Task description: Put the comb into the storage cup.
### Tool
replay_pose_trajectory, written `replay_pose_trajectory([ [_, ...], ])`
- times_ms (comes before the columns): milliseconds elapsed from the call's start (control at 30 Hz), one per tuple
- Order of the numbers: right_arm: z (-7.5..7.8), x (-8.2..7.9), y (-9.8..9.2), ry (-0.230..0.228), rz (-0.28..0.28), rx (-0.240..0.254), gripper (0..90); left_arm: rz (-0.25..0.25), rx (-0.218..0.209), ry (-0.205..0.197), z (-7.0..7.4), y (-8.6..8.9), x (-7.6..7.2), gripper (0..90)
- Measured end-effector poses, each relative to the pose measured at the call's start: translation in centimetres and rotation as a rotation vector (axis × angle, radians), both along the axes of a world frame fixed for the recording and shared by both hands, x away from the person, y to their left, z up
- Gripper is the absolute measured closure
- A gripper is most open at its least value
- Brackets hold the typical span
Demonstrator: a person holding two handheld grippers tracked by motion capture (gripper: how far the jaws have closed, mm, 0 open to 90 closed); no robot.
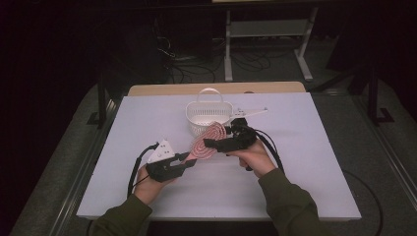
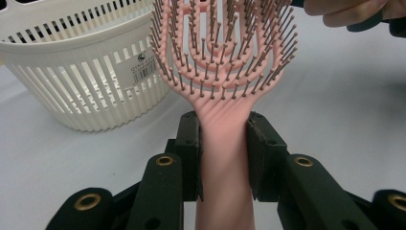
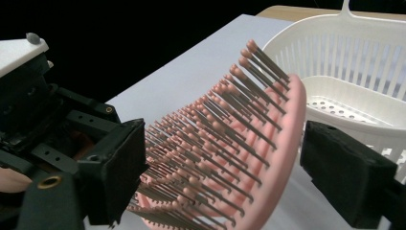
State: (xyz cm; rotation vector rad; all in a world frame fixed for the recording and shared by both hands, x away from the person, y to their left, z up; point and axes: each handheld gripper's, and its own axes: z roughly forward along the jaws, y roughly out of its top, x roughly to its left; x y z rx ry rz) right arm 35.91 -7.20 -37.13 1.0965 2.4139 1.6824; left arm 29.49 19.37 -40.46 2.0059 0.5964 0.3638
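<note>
The left gripper (image 2: 224, 158) is clamping the pink hairbrush (image 2: 222, 62) by its handle, holding it up just beside the white basket (image 2: 81, 81). The right gripper (image 3: 215, 177) is straddling the bristle head – jaws apart, not pressing on it.

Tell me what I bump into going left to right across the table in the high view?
Left gripper → pink brush → right gripper, whose jaws overlap the brush head. The white basket sits farther back, above the brush, so it has no clear place in this order.
</note>
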Motion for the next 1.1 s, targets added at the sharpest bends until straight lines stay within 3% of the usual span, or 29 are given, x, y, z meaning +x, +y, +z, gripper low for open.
replay_pose_trajectory([
  [533,-0.22,0.27,-0.27,0.060,0.008,0.060,29.3,0.006,0.007,-0.009,0.03,-0.11,-0.16,70.0],
  [1100,-0.23,0.32,-0.45,0.089,0.028,0.092,45.0,0.015,0.011,-0.016,-0.02,-0.24,-0.13,69.9],
])
